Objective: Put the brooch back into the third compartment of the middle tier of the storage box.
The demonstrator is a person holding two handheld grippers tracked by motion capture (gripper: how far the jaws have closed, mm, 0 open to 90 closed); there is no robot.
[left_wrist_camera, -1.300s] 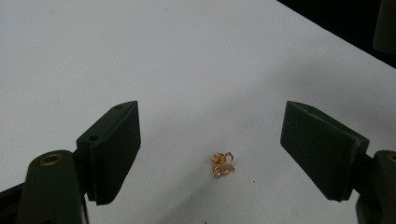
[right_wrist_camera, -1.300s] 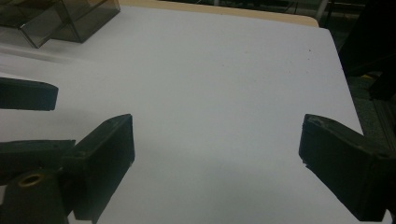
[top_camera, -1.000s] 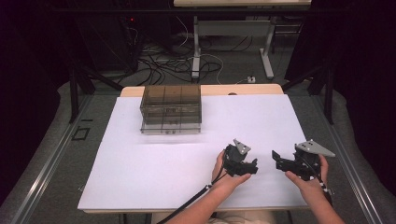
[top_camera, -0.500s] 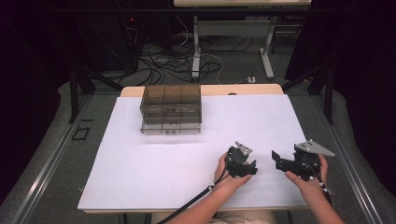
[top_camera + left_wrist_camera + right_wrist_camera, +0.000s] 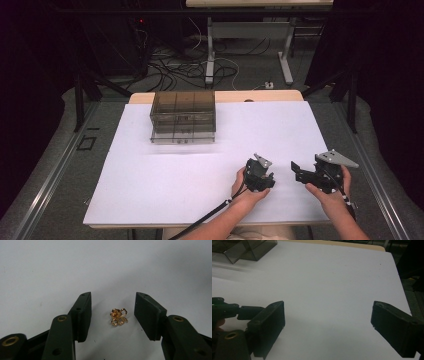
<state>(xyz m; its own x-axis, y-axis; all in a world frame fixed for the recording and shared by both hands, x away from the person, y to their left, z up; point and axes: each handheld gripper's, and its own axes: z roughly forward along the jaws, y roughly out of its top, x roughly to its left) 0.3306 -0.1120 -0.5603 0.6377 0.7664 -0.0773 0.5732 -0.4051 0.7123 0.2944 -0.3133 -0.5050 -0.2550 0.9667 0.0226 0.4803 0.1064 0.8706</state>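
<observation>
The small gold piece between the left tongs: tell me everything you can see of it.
The gold piece is a tiny ornament of thin, shiny, gold-coloured wire bent into open petal-like loops, with a small rounded knob at its upper left. It looks like metal; whether it is an earring or a charm I cannot tell. It lies on the white table cover, midway between the jaws of the left tongs, which have just been closing. Both pads stand clear of it, and nothing else touches it.

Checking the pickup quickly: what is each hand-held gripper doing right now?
Left hand-held gripper: open, jaws just closing around the small gold ornament, pads not touching it.
Right hand-held gripper: open, holding nothing.
</observation>
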